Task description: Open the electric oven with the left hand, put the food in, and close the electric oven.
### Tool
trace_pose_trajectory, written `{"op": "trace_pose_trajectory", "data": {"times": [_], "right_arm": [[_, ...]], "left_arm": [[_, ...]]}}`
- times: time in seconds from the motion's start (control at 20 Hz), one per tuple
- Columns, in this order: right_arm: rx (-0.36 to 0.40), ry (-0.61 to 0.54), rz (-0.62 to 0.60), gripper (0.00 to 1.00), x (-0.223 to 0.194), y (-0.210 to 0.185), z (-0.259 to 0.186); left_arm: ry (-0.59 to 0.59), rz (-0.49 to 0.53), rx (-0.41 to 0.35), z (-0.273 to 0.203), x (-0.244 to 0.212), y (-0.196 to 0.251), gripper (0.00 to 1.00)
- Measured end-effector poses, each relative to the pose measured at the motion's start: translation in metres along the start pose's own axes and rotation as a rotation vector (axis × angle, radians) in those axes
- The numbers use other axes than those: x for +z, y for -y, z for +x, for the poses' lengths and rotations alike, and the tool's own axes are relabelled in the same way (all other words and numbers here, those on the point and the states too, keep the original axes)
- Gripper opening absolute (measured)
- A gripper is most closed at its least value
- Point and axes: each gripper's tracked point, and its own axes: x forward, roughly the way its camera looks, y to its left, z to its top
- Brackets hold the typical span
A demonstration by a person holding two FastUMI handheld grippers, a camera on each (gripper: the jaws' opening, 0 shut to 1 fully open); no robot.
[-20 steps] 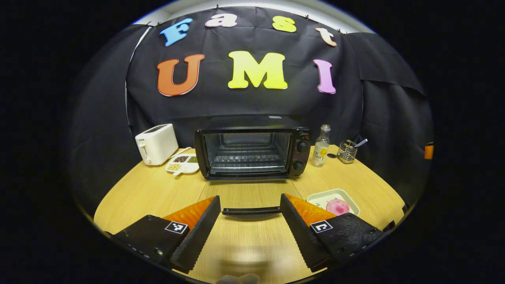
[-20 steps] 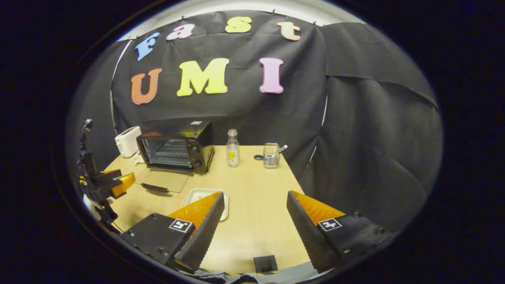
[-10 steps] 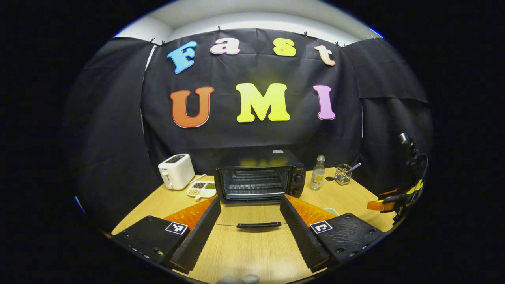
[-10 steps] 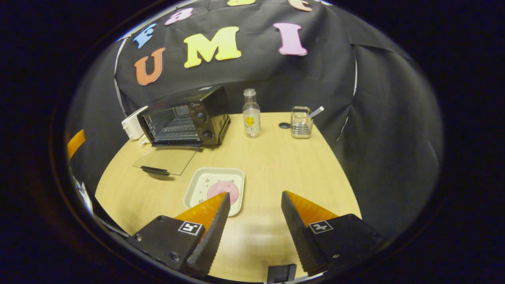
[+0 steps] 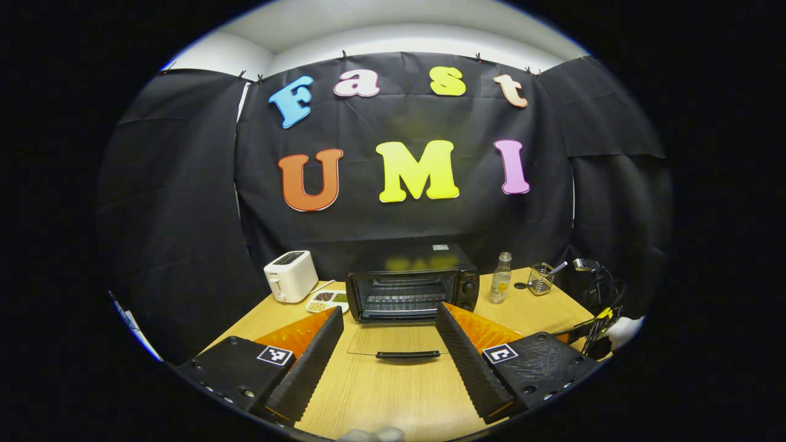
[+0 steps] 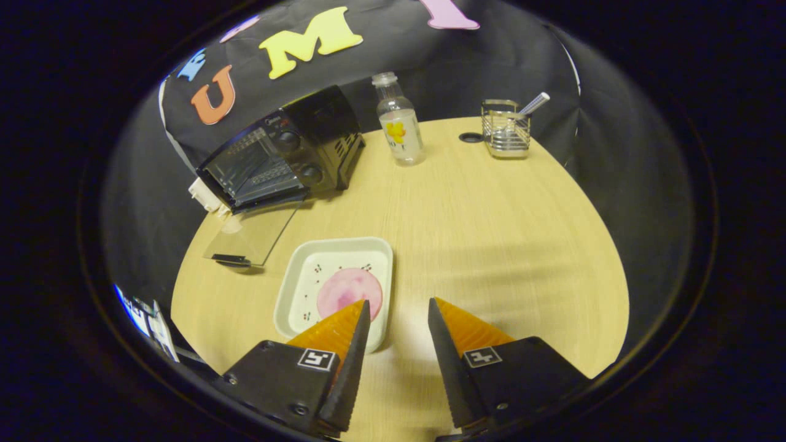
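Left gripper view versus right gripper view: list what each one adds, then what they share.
Left gripper view adds the open left gripper and the divided snack dish beside the oven. Right gripper view adds the open right gripper near the white tray holding pink food. Shared: the oven, its glass door folded down, the bottle, the wire holder, the table.

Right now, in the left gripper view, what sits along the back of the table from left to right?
toaster → divided snack dish → electric oven with its door down → bottle → wire holder.
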Motion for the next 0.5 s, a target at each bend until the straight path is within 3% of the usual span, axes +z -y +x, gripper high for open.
{"op": "trace_pose_trajectory", "data": {"times": [0.3, 0.5], "right_arm": [[0.058, -0.075, 0.012, 0.46, 0.0, -0.011, 0.022], [0.054, -0.139, 0.005, 0.4, -0.001, -0.016, 0.032]], "left_arm": [[-0.021, 0.001, 0.049, 0.003, 0.002, 0.001, 0.96], [-0.029, -0.006, 0.068, 0.006, 0.002, 0.002, 0.96]]}}
